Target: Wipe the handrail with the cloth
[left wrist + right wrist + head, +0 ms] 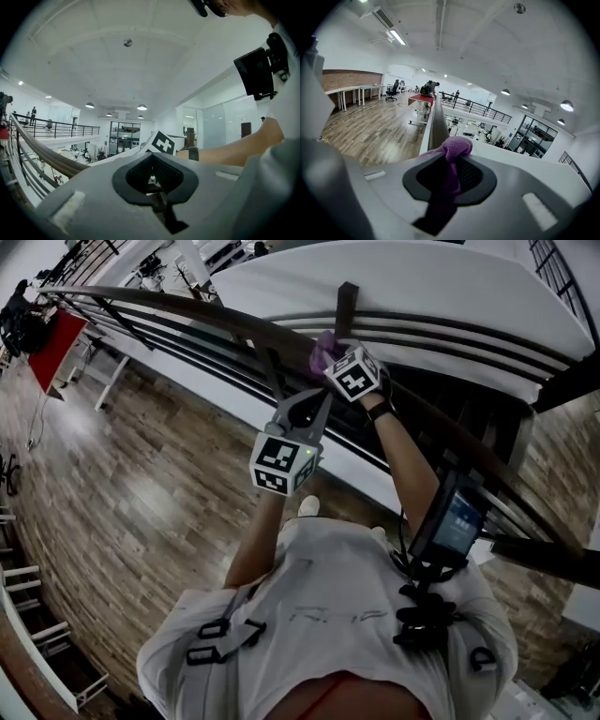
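Observation:
The dark wooden handrail (pixel 216 317) curves from the upper left across to the right, and it also runs away ahead as handrail (pixel 436 125) in the right gripper view. My right gripper (pixel 330 354) is at the rail, shut on a purple cloth (pixel 323 349). The bunched cloth (pixel 454 149) sticks out between the jaws and rests against the rail's near end. My left gripper (pixel 302 401) hangs just below and left of the right one, off the rail, jaws shut with nothing in them. In the left gripper view the handrail (pixel 44 153) passes at the left.
Thinner dark rails (pixel 187 345) run under the handrail, and a dark post (pixel 347 298) stands behind the cloth. A white ledge (pixel 403 287) lies beyond. Wooden floor (pixel 122 493) is far below, with a red desk (pixel 54 345) at the upper left. A screen device (pixel 455 521) hangs on the person's chest.

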`<act>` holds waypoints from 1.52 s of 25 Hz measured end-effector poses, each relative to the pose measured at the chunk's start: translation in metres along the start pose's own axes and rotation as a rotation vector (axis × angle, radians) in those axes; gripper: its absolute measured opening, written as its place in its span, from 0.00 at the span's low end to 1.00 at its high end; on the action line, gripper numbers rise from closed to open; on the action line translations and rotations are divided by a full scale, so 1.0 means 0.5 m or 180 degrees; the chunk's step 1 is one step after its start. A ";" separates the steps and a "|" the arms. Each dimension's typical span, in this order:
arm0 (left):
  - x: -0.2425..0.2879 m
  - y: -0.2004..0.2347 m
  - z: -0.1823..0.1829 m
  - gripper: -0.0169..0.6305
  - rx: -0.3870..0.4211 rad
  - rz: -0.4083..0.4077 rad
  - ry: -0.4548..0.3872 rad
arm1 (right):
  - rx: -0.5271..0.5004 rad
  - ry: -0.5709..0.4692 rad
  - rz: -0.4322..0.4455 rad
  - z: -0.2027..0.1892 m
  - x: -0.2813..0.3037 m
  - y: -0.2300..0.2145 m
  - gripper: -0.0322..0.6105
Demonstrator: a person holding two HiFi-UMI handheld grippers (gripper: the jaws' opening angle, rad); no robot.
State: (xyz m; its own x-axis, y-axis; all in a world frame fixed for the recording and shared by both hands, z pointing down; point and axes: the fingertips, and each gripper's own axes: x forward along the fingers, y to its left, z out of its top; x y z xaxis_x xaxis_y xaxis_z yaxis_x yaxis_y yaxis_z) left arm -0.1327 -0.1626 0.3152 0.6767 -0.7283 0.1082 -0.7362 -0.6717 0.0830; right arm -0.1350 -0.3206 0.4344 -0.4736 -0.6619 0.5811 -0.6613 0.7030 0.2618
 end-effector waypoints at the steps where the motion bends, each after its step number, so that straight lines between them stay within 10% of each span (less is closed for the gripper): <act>1: 0.003 -0.012 0.002 0.03 0.0005 -0.0021 -0.0003 | 0.0024 -0.0002 -0.0004 -0.009 -0.014 -0.002 0.14; 38: 0.114 -0.402 -0.038 0.03 0.0128 -0.0498 0.0144 | 0.0454 -0.0036 -0.0573 -0.351 -0.445 -0.120 0.14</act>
State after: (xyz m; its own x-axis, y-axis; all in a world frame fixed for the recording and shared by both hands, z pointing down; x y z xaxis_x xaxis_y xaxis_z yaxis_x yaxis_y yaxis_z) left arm 0.0533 -0.0665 0.3236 0.7810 -0.6082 0.1417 -0.6203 -0.7819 0.0626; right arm 0.1121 -0.1698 0.4247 -0.3464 -0.7767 0.5261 -0.8109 0.5299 0.2483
